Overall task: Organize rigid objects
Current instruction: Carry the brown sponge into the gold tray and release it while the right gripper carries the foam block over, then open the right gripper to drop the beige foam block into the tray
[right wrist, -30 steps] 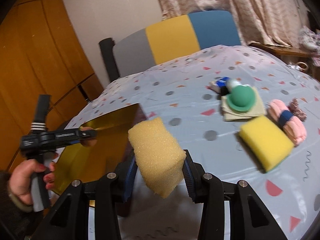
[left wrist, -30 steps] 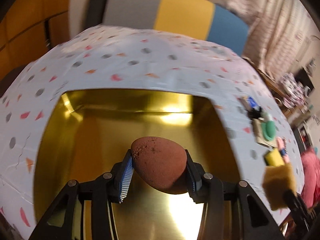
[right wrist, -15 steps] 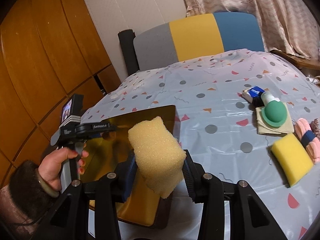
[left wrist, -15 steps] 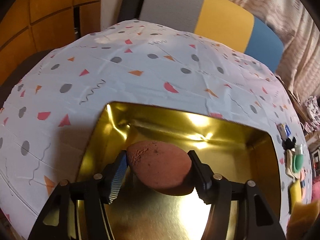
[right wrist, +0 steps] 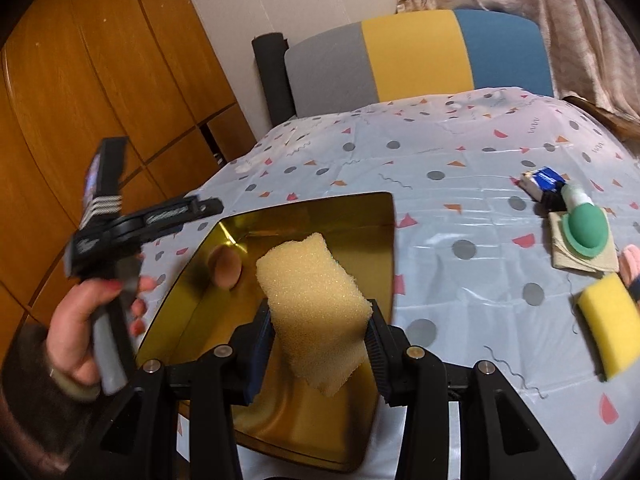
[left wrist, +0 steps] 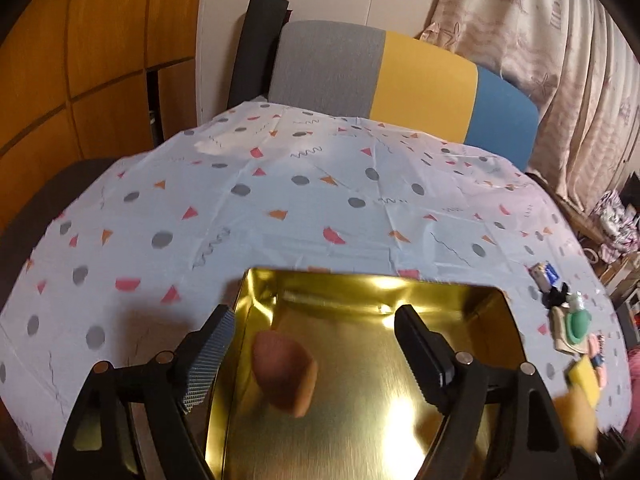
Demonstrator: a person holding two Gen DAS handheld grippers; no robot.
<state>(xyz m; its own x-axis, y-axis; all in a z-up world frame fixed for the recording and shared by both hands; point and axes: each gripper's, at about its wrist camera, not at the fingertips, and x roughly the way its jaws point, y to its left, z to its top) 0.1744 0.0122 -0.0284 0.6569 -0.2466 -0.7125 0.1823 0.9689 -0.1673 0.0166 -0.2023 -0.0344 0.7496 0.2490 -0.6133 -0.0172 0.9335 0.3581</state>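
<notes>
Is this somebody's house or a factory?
Most likely a room in somebody's house. There is a table with a confetti-patterned tablecloth, a grey, yellow and blue chair behind it, patterned curtains, and wooden cabinet doors along the wall.

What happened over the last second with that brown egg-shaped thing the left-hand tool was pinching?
The left gripper opened and let go of the brown egg-shaped sponge, which now sits blurred in the gold tray, and it pulled back. The right gripper moved over the tray, still clamping the tan sponge. The items farther along the tablecloth stayed put.
</notes>
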